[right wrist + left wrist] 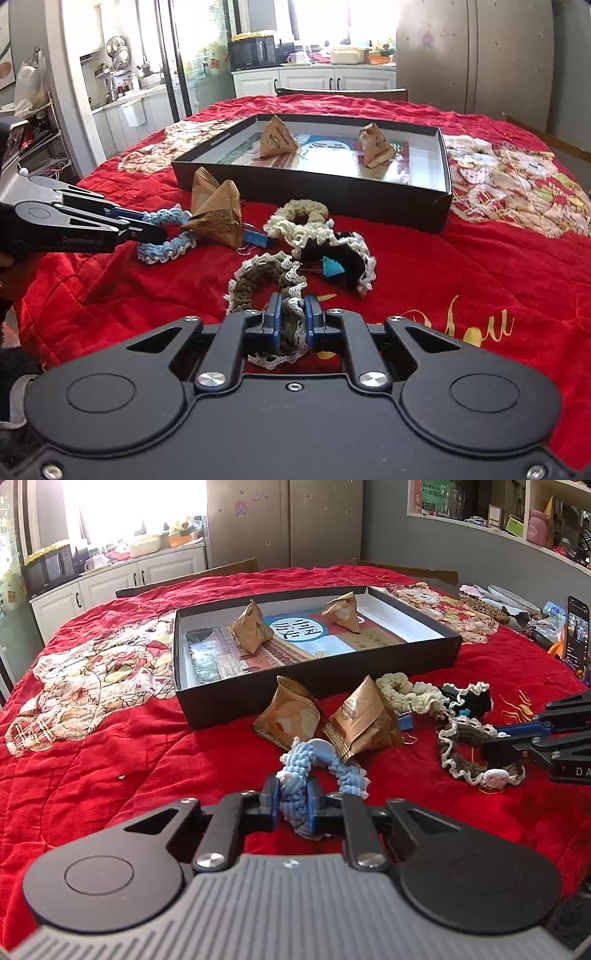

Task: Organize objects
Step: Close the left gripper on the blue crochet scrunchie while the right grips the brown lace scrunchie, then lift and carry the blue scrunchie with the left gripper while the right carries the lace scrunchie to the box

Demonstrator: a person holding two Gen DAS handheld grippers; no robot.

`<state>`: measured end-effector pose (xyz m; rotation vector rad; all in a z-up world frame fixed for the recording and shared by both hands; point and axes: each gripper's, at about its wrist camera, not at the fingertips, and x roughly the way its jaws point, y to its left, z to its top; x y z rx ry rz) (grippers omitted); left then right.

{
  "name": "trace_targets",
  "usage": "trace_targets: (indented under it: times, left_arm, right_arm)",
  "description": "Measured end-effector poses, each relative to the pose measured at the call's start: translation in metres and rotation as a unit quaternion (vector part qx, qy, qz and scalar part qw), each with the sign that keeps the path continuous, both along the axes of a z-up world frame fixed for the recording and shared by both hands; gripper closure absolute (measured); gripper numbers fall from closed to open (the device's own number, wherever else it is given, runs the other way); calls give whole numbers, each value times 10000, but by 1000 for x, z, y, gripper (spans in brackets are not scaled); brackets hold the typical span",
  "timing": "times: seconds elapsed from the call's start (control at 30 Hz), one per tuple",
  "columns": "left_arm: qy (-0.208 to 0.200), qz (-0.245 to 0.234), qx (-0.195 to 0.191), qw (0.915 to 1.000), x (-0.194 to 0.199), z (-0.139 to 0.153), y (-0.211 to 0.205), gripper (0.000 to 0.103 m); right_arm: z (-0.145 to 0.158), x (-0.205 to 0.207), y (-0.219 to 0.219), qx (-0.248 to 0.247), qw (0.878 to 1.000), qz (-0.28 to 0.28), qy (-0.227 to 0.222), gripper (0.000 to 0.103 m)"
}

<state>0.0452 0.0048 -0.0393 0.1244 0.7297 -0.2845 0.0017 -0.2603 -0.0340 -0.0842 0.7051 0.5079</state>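
My left gripper [294, 802] is shut on a blue crocheted scrunchie [345, 771] lying on the red blanket; it also shows in the right wrist view [166, 236]. My right gripper [292, 320] is shut on a brown scrunchie with white lace edge [243, 291], seen in the left wrist view too [465, 764]. A cream scrunchie [303, 212] and a black scrunchie [351, 258] lie between them. Two brown pyramid snack packets [290, 716] [364, 716] lie in front of a shallow black box [317, 698]; two more packets [251, 627] [341, 611] sit inside it.
A book lies in the box bottom [295, 646]. A blue binder clip [256, 238] sits beside the packets. A phone [576, 631] and clutter stand at the table's right edge. Chairs stand behind the table; a kitchen counter is beyond.
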Motion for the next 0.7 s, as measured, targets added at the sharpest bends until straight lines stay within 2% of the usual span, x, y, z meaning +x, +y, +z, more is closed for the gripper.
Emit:
trace_targets:
  times: [0.7]
  left_arm:
    - [-278,-95,-31,9996,-18,26,0,86]
  right_arm:
    - [23,-14,1,88,9988,287,-377,91]
